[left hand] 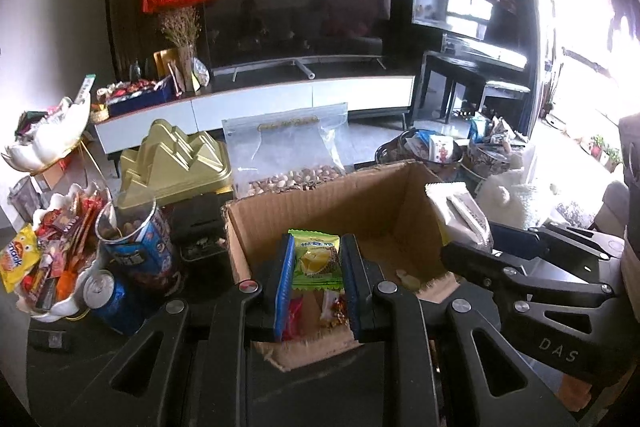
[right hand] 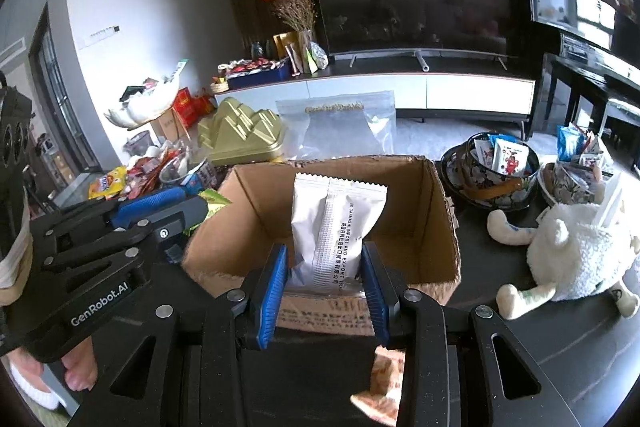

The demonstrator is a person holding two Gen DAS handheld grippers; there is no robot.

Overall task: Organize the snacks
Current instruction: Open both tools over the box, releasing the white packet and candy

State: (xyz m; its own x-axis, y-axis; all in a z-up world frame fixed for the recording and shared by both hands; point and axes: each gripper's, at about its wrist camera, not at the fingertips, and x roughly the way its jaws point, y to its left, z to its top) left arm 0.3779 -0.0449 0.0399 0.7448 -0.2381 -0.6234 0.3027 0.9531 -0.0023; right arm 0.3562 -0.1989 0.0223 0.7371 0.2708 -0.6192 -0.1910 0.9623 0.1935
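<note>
An open cardboard box (left hand: 360, 195) stands on the dark table, also seen in the right wrist view (right hand: 436, 211). My left gripper (left hand: 316, 263) is shut on a green durian snack packet (left hand: 316, 259), held upright over the box's near edge. My right gripper (right hand: 326, 267) is shut on a white snack pouch (right hand: 336, 219) with printed text, held upright over the box. From the left wrist view the right gripper (left hand: 460, 247) and its white pouch (left hand: 456, 211) sit at the box's right side. The left gripper (right hand: 200, 207) shows at the left in the right wrist view.
A white bowl of mixed snacks (left hand: 52, 259), a blue tub (left hand: 136, 243) and a can (left hand: 104, 295) stand left of the box. Behind it are a bag of nuts (left hand: 288, 155) and a gold tin (left hand: 176, 163). Patterned bowls of sachets (right hand: 496, 167) and a plush lamb (right hand: 576, 251) lie right.
</note>
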